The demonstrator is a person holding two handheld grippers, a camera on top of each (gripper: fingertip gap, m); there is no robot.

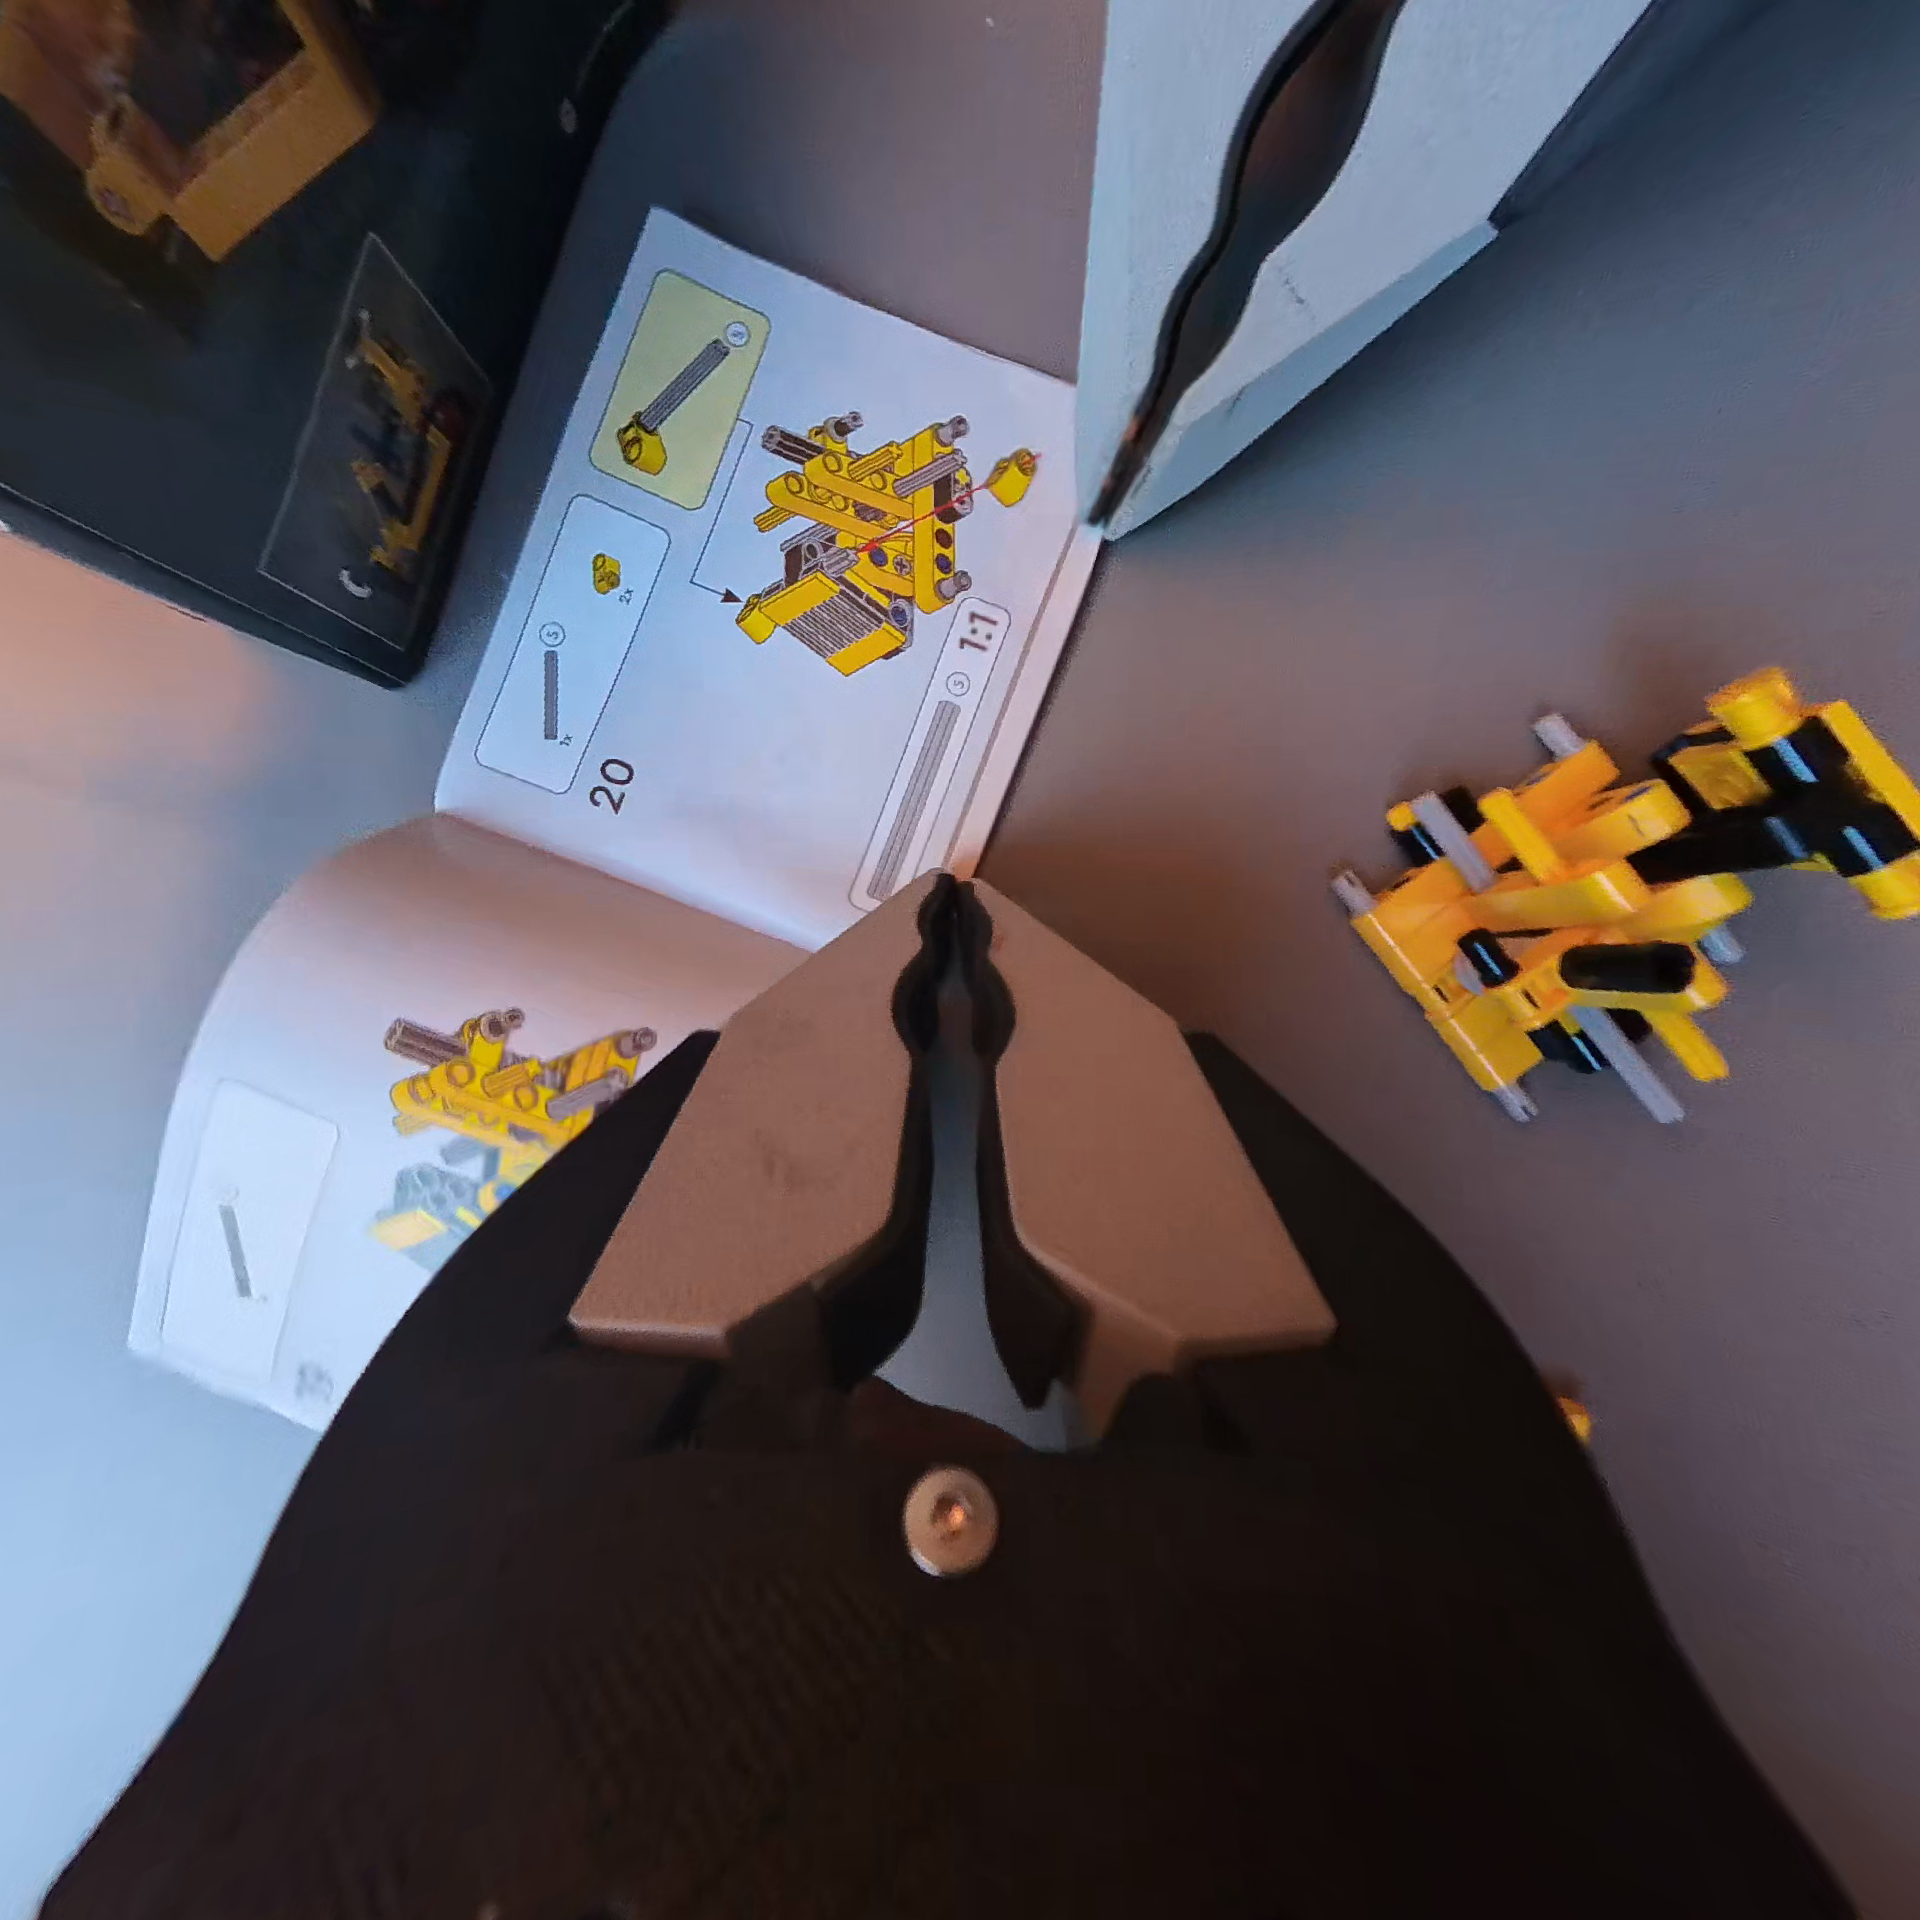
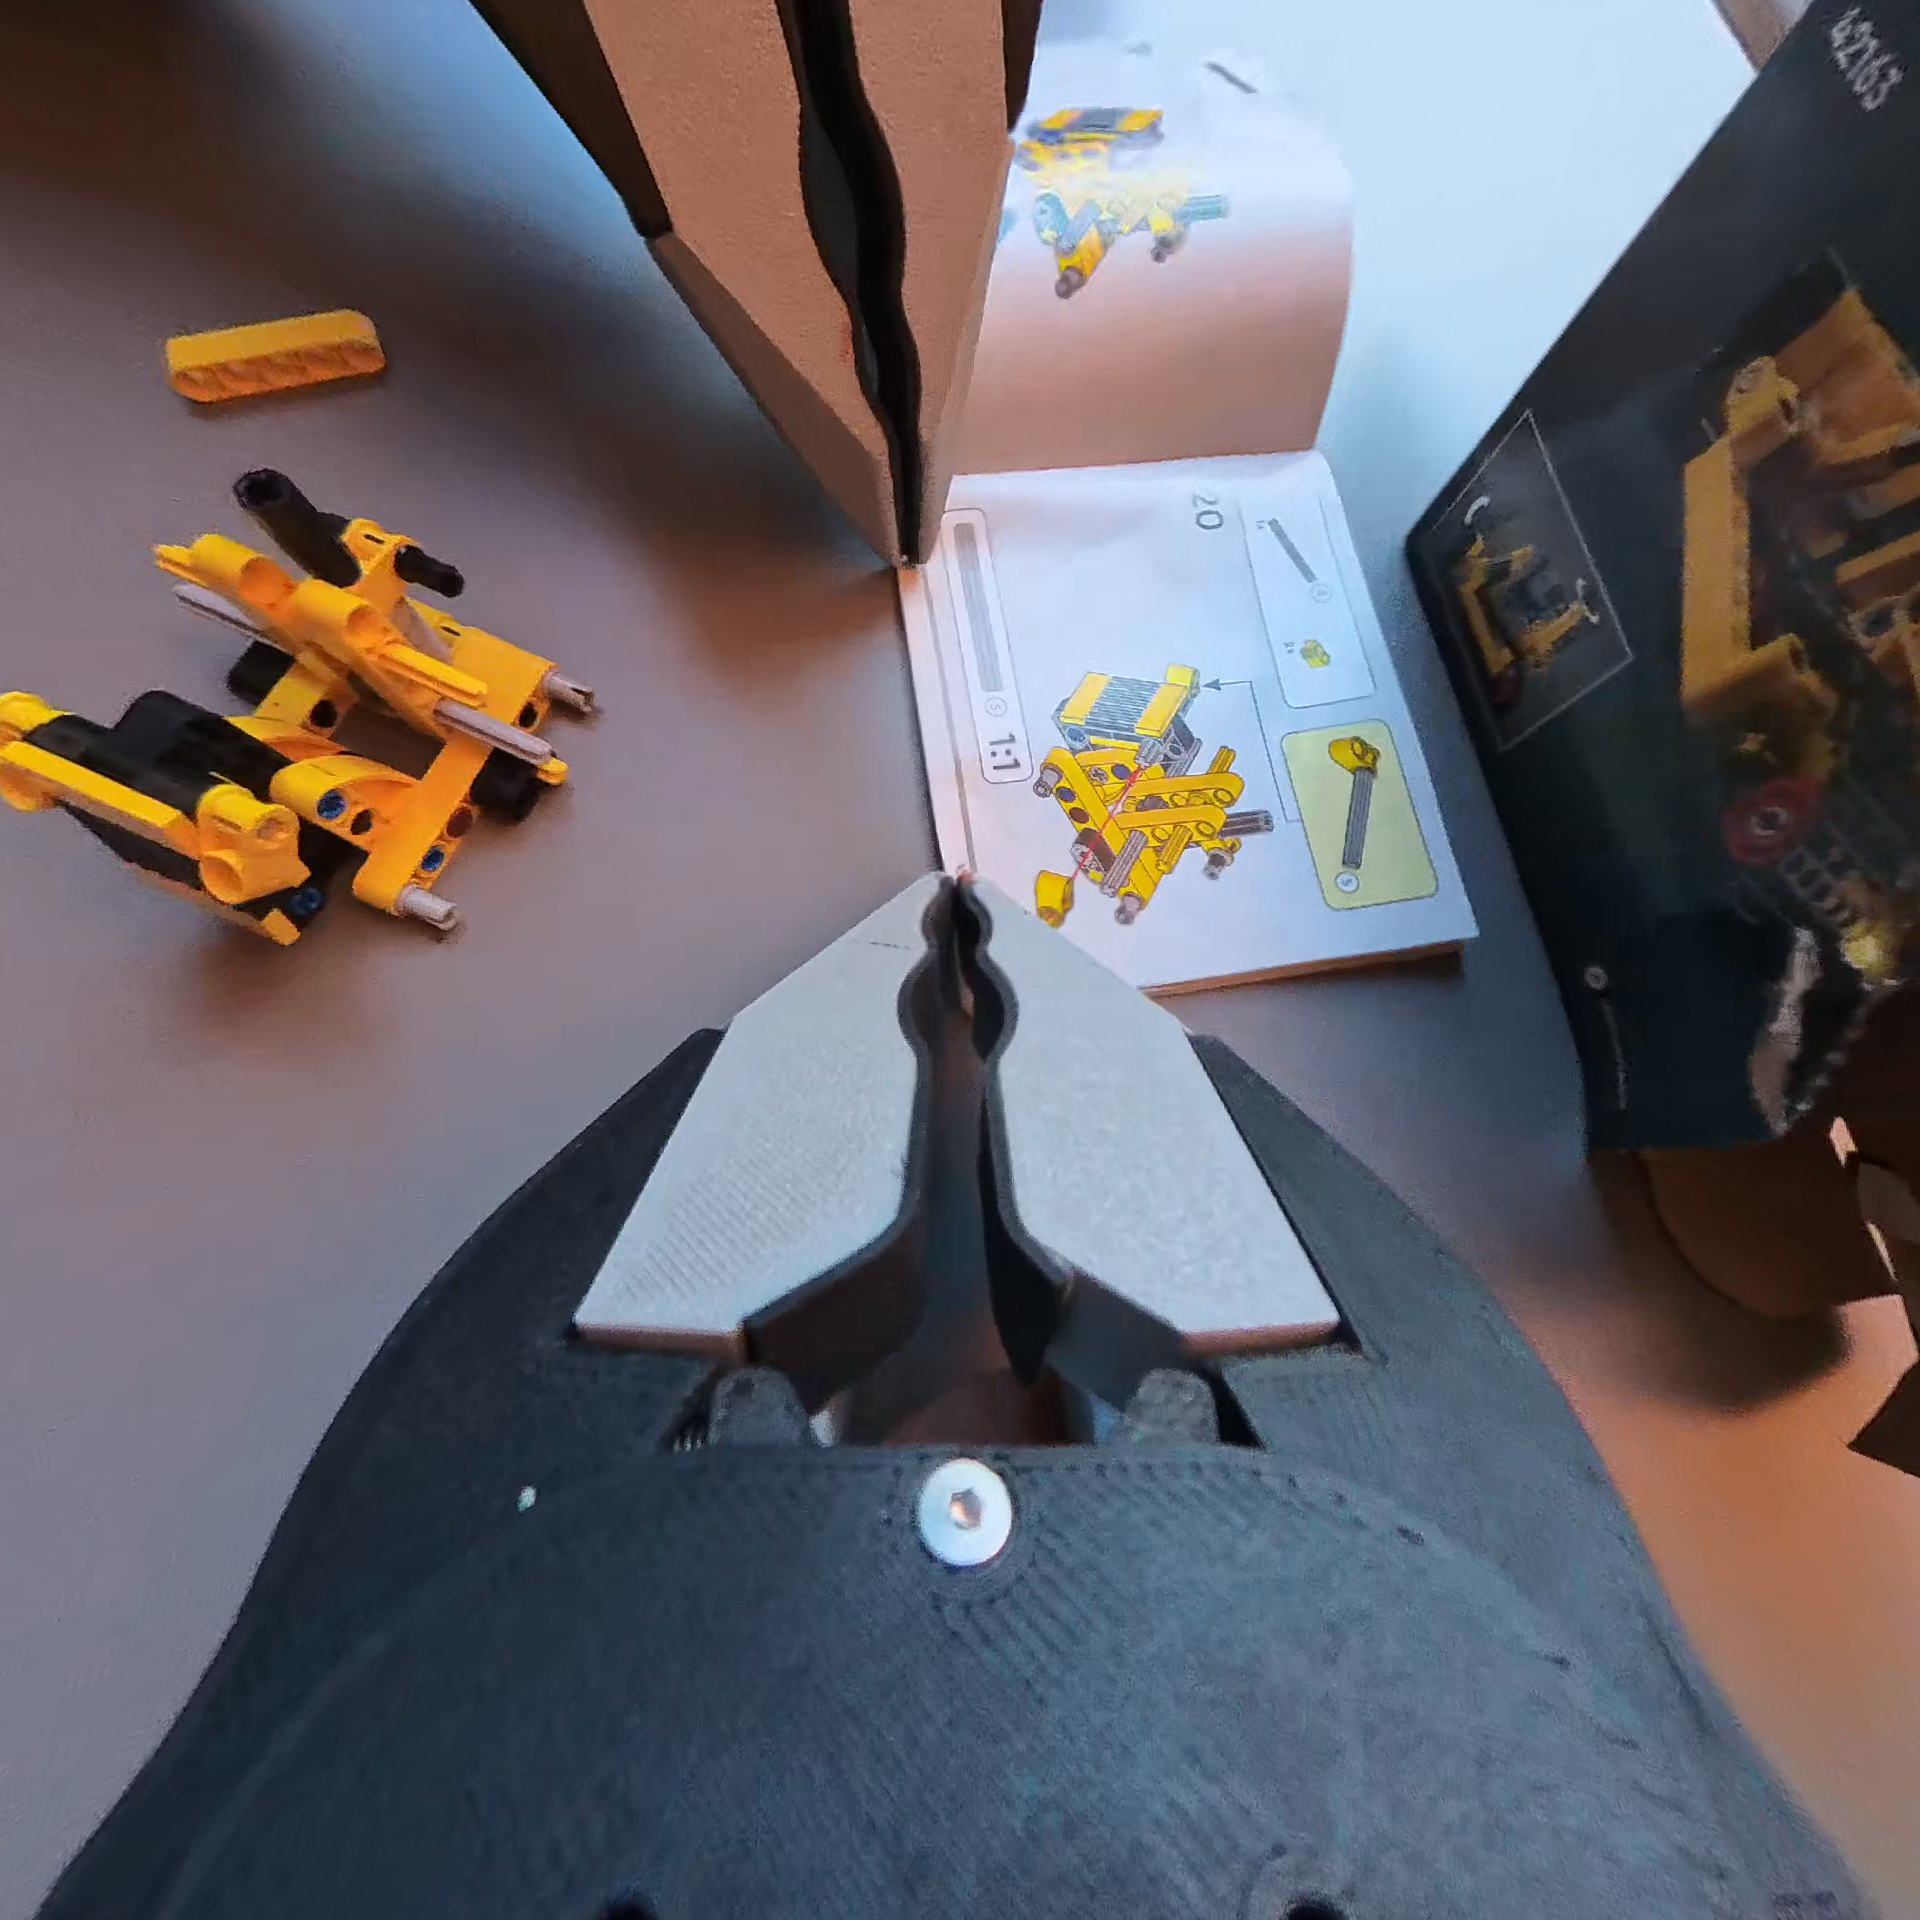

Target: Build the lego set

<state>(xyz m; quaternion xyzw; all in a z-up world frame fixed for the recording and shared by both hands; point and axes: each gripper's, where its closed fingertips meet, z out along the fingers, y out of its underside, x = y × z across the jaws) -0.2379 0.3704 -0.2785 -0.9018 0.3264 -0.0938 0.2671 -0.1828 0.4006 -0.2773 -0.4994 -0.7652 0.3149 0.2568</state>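
Both grippers pressed together, tips at the booklet edge, holding nothing.

Left gripper point(image 1: 948, 894) and right gripper point(image 2: 951, 894) meet over the open instruction booklet point(image 1: 769, 582). Half-built yellow lego model point(image 2: 301, 717) lies apart on bare grey table point(image 2: 675, 779); loose yellow beam point(image 2: 275, 355) beyond; box point(image 2: 1704, 665), possibly torn, beside the booklet.

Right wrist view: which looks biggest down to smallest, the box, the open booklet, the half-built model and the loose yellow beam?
1. Box and booklet: alike, and the frame cuts off the box, so unranked.
2. Model.
3. Beam, plainly smallest, though farther from the camera.
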